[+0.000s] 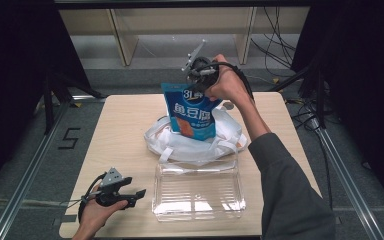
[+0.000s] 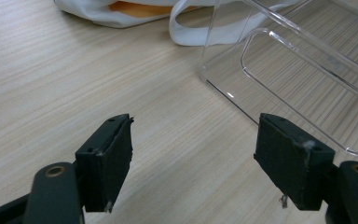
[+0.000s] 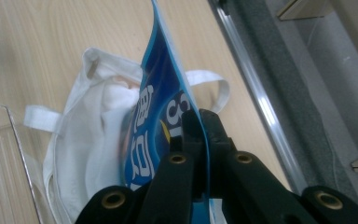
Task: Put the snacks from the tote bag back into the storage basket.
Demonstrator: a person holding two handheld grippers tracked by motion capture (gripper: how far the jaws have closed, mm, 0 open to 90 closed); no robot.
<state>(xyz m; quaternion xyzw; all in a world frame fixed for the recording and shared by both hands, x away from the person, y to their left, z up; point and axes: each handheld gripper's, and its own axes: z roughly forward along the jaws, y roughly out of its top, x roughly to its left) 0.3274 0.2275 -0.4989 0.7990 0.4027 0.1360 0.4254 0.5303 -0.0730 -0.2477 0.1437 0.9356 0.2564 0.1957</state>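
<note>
Left of the clear plastic bin: left gripper resting low over the table in the person's hand, jaws wide apart with nothing between them, bare wood showing through the gap in the left gripper view. Little risk here beyond a careless nudge of the bin's near corner, light enough to skid.

Just behind the bin: white cloth bag slumped open, straps trailing toward the bin's rim, something orange tucked inside. Danger of a strap snagging and dragging the bag along.

Above the bag, behind the bin: blue snack pouch hanging upright, bottom edge close to or still within the bag's mouth, hard to tell which. Right gripper clamped tight on the pouch's top edge, pinching only a thin strip of slick film near one corner. Likely trouble: pouch swinging or twisting on that narrow hold, slipping free, dropping back into the bag or striking the bin wall instead of landing inside.
</note>
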